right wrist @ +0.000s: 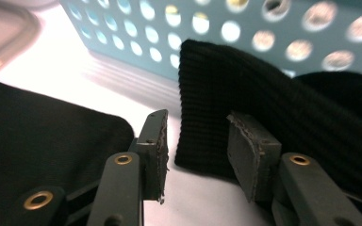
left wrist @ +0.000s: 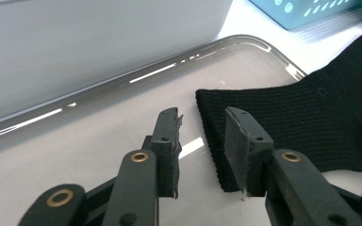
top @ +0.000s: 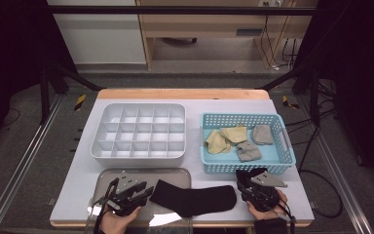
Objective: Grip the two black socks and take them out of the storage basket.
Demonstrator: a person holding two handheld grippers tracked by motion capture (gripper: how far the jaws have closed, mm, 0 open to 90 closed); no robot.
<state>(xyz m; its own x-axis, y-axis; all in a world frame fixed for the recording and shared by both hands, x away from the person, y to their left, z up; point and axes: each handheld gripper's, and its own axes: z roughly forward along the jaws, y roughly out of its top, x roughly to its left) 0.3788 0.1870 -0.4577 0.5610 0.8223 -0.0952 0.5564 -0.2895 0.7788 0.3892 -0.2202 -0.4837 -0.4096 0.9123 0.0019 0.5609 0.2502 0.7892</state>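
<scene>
A long black sock [top: 195, 199] lies flat, its cuff on the shiny metal tray [top: 141, 171] and its toe on the white table. My left gripper [top: 148, 191] stands open at the cuff end. In the left gripper view the cuff edge [left wrist: 311, 122] reaches between the jaws of my left gripper [left wrist: 202, 117], and the pads do not press on it. A second black sock [top: 251, 174] lies bunched against the blue basket [top: 243, 117]. My right gripper [right wrist: 195, 122] is open around its cuff [right wrist: 226, 84], with gaps at both pads.
A white divided organiser [top: 141, 106] stands behind the tray. The blue basket holds two yellow socks [top: 226, 138] and two grey socks [top: 255, 141]. The table's front edge runs just below both hands.
</scene>
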